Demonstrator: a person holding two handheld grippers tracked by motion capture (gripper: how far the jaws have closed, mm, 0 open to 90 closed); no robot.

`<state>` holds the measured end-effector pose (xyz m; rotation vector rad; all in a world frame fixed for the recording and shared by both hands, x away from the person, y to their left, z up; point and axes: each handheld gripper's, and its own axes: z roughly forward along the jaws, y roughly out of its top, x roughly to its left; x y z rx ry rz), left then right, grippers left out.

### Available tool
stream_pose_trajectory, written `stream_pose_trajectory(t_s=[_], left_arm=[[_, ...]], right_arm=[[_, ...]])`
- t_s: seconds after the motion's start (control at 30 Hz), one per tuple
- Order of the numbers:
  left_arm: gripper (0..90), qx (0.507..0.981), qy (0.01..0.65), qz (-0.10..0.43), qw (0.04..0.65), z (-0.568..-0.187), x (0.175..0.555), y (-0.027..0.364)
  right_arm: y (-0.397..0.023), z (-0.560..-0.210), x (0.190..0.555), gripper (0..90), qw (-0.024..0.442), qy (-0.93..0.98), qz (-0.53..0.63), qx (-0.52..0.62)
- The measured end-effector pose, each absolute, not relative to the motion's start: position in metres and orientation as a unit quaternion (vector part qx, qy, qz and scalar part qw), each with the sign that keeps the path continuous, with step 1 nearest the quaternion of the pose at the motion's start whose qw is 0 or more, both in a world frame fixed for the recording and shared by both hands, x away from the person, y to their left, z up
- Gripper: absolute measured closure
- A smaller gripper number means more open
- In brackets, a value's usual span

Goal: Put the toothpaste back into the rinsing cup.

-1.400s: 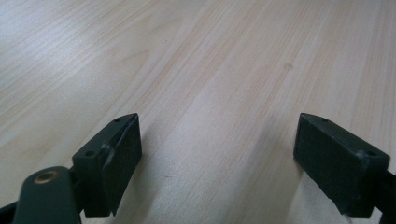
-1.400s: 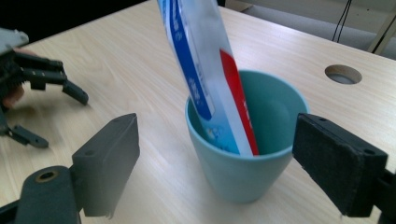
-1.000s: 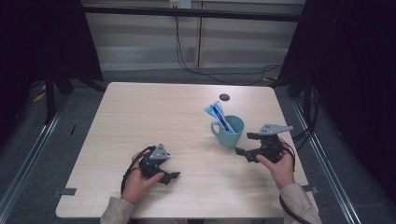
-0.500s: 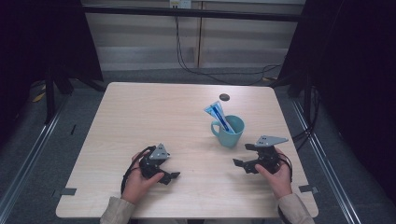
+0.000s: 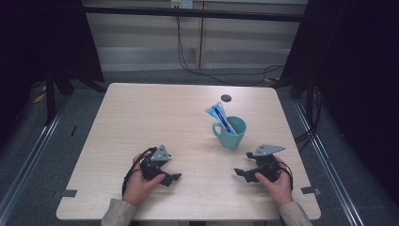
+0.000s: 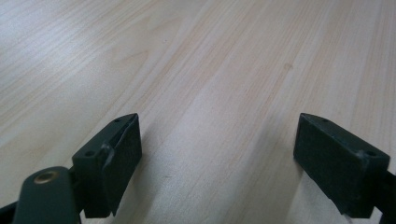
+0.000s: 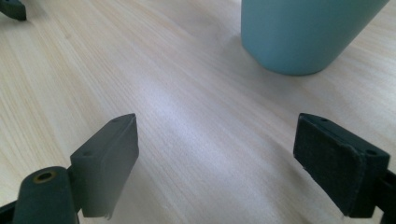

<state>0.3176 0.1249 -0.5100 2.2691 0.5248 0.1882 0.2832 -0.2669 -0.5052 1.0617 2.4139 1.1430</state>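
My left hand-held gripper [image 5: 173,177] rests low on the tabletop [image 5: 141,117] near the front edge, jaws spread wide with nothing between them but bare wood. My right hand-held gripper [image 5: 240,173] sits low at the front right, jaws also wide apart and holding nothing, pointing left. The teal mug [image 5: 231,133] stands upright just beyond the right hand-held gripper, not touching it; in the right gripper view its base [image 7: 303,35] is ahead of the jaws. A blue-white tube [image 5: 220,117] leans out of the mug. A small dark disc [image 5: 226,98] lies farther back.
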Motion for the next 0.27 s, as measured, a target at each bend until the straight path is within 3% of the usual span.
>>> stream_pose_trajectory(t_s=[0.27], left_arm=[[15.1,0.893,0.207,0.074,0.392,-0.5100,0.3176,0.1249]], right_arm=[[-0.2626,-0.5115,0.2795,13.9,0.145,0.847,0.372,0.351]])
